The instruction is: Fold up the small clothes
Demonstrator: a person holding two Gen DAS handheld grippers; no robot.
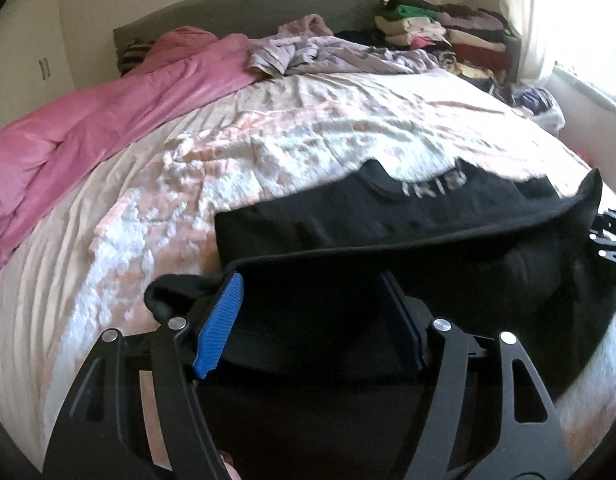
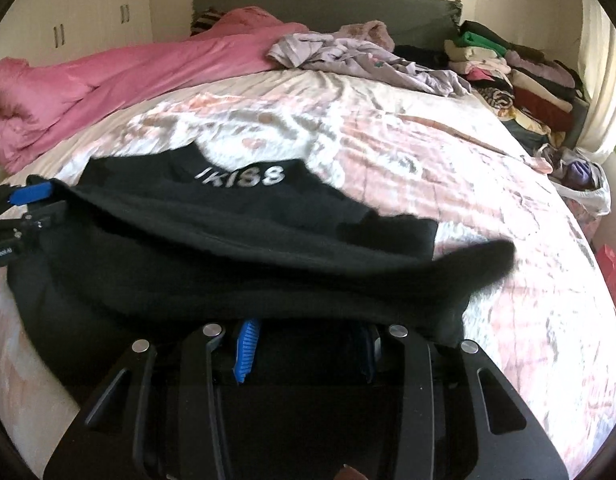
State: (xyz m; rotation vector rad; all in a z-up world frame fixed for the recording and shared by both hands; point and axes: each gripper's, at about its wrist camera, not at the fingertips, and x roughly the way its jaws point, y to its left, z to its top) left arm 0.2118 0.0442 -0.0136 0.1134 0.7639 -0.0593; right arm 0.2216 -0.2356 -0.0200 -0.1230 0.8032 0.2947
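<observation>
A black garment [image 1: 388, 216] with white lettering lies on the pink and white bed cover, its near edge lifted and folded over. It also shows in the right wrist view [image 2: 236, 216]. My left gripper [image 1: 312, 280] has its blue pads [image 1: 224, 316] wide apart, with black cloth lying between and over them. My right gripper [image 2: 308, 332] also has its blue pads [image 2: 246, 350] apart, with the garment's hem draped over the tips. The left gripper shows at the left edge of the right wrist view [image 2: 28, 196]; the right gripper shows at the right edge of the left wrist view [image 1: 612, 236].
A pink duvet [image 1: 108, 120] lies along the bed's left side. Loose lilac clothes [image 1: 328, 54] lie near the grey headboard [image 1: 248, 8]. Stacks of folded clothes [image 1: 448, 36] stand at the far right corner. A white bag [image 2: 588, 188] sits by the bed's right edge.
</observation>
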